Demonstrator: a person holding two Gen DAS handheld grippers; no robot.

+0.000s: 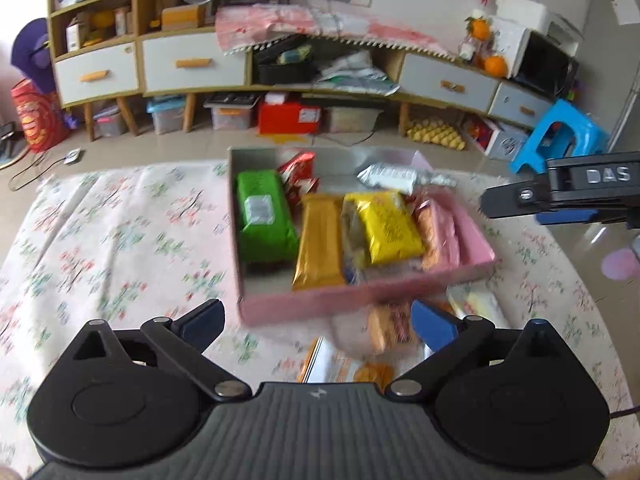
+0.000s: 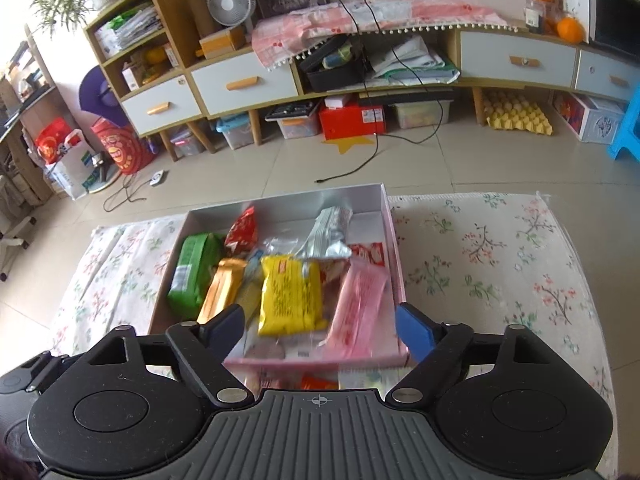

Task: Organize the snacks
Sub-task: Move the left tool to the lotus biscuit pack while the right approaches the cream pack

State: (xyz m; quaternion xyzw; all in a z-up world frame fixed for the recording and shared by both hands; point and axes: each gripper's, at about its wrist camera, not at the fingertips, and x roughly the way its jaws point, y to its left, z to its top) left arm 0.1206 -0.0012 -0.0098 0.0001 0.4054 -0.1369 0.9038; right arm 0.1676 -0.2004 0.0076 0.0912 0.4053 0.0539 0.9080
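Note:
A pink cardboard box (image 1: 320,300) stands on the flowered cloth and holds several snack packs side by side: a green pack (image 1: 264,216), an orange pack (image 1: 320,240), a yellow pack (image 1: 384,228), a pink pack (image 1: 440,236), a silver pack (image 1: 392,176) and a red pack (image 1: 298,172). My left gripper (image 1: 318,318) is open just before the box's near wall, with nothing between its fingers. My right gripper (image 2: 320,324) is open above the box's (image 2: 320,362) near edge. The yellow pack (image 2: 290,296) and pink pack (image 2: 358,304) lie below it, untouched.
Loose snack packs (image 1: 384,328) and a pale pack (image 1: 476,304) lie on the cloth in front of the box. The flowered cloth (image 2: 500,264) spreads to both sides. Behind are a tiled floor, a low cabinet (image 2: 248,84), a blue stool (image 1: 560,136) and cables (image 2: 360,164).

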